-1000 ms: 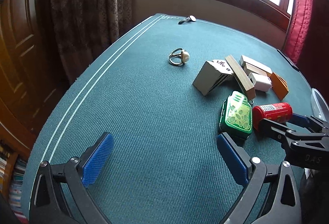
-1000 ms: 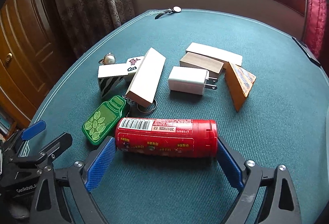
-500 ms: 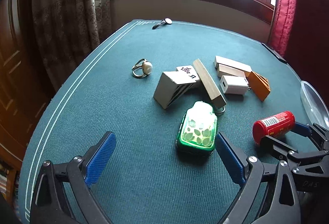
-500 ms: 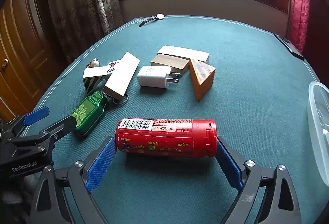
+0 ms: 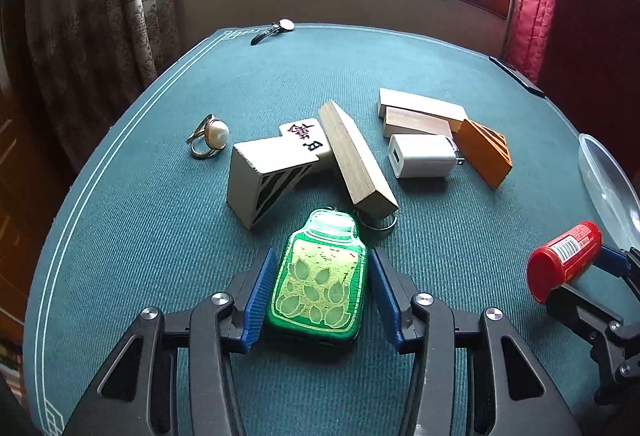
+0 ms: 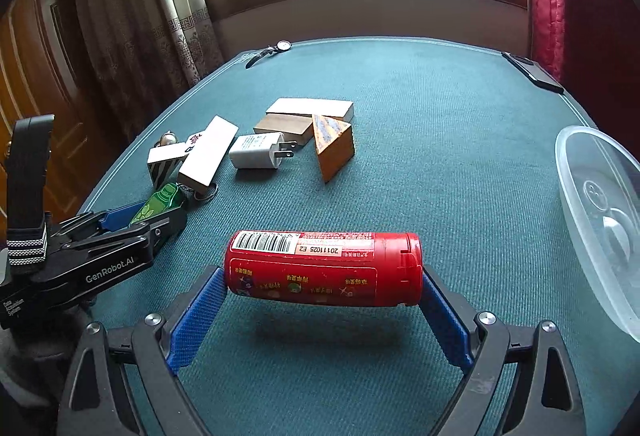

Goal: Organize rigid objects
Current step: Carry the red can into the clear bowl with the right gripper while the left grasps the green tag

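Green keychain (image 5: 318, 276) lies flat on the felt between the left gripper (image 5: 318, 290), whose jaws have just been closing and seem to touch its sides. Its ring (image 5: 378, 222) sits under the wood block (image 5: 356, 160) and could snag when lifted. Right gripper (image 6: 322, 310) clamps the red tube (image 6: 322, 268) endwise, near the clear container (image 6: 600, 220).
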The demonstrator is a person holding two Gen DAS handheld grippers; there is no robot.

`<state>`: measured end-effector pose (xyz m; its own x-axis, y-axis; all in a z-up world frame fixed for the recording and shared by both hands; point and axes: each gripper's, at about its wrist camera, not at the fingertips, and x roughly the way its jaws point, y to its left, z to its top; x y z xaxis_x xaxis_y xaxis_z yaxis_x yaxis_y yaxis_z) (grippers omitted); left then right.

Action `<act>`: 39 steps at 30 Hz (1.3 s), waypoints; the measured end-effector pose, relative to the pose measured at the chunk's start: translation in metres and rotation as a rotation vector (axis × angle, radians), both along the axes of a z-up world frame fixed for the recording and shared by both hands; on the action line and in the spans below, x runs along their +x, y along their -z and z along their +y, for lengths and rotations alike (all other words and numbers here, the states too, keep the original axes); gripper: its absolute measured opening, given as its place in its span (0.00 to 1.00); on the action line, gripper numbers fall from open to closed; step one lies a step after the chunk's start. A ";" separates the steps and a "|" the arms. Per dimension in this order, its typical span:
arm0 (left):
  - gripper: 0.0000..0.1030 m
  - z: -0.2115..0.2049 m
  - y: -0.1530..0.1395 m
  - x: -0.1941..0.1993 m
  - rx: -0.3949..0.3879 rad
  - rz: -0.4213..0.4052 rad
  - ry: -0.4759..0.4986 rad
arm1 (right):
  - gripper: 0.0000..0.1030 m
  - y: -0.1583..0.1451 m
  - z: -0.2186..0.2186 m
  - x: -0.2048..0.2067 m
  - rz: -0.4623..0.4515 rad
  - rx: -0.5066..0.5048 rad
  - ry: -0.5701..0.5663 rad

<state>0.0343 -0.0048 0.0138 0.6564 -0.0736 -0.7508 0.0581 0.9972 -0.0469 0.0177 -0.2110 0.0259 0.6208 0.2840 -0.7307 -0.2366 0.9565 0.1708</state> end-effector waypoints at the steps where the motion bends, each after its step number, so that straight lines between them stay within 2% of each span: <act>1: 0.47 0.000 0.000 0.000 -0.001 0.002 -0.003 | 0.93 0.000 -0.002 0.000 -0.002 0.004 0.001; 12: 0.45 -0.008 -0.008 -0.021 -0.004 0.010 0.004 | 0.93 -0.006 -0.022 -0.003 -0.029 0.045 0.024; 18: 0.45 -0.027 -0.026 -0.028 -0.001 -0.029 0.065 | 0.93 -0.012 -0.036 -0.008 -0.048 0.063 0.043; 31: 0.45 -0.067 -0.047 -0.036 0.011 -0.054 0.154 | 0.93 -0.018 -0.079 -0.014 -0.075 0.095 0.130; 39: 0.45 -0.097 -0.057 -0.034 0.021 -0.073 0.214 | 0.93 -0.031 -0.122 -0.019 -0.128 0.093 0.236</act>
<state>0.0006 -0.1021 0.0711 0.6803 -0.2019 -0.7046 0.2712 0.9624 -0.0139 -0.0011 -0.3331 0.0567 0.7634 0.1829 -0.6195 -0.0347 0.9693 0.2435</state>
